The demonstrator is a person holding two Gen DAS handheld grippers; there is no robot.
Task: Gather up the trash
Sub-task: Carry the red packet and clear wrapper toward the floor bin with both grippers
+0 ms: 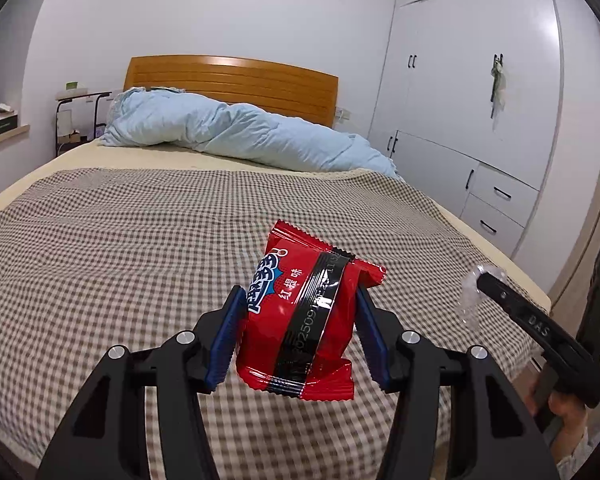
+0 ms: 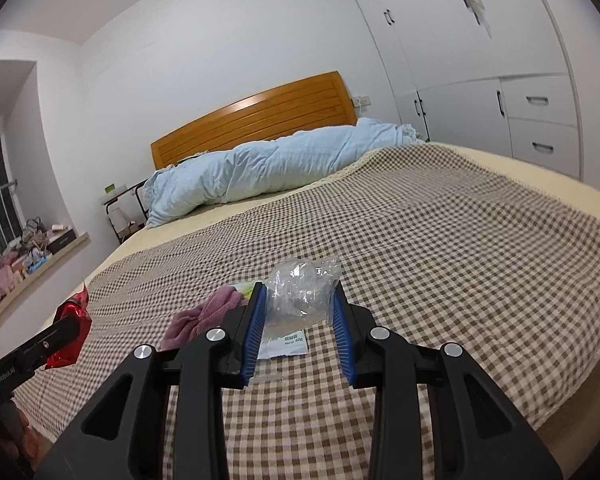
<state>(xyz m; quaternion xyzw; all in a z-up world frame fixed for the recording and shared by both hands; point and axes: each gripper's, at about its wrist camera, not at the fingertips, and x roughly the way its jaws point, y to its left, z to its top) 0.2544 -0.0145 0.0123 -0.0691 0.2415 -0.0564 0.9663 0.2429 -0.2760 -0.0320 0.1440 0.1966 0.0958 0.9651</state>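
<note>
checkered brown-and-cream bedding covers the bed point(image 1: 140, 248), with a rumpled pale blue duvet point(image 1: 228, 132) lying well ahead of both grippers, against the wooden headboard point(image 1: 236, 80), and white wardrobes off to the right.

the left gripper point(image 1: 296, 320) is clamped on a red snack wrapper point(image 1: 300, 316), one blue pad on each side of it, the jaws roughly half spread; the wrapper stands upright between them and looks lifted clear of the bedding. the right gripper point(image 2: 300, 320) is closed more narrowly on a crumpled clear plastic bag point(image 2: 300, 292), which bulges up above its pads. just beyond and below the right gripper's fingertips a white paper packet point(image 2: 286, 344) lies flat on the bed, with a purple cloth point(image 2: 204, 316) just to the left of it and a corner of something green showing between the cloth and the left pad.

both grippers appear to be carrying their pieces off the bed. to do this well, each grip should stay firm and steady, since thin film slips easily, and the wrapper should be kept upright so it does not slide out. no bin shows in either view, so where the trash goes cannot be told. the white packet is probably still to be collected.
</note>
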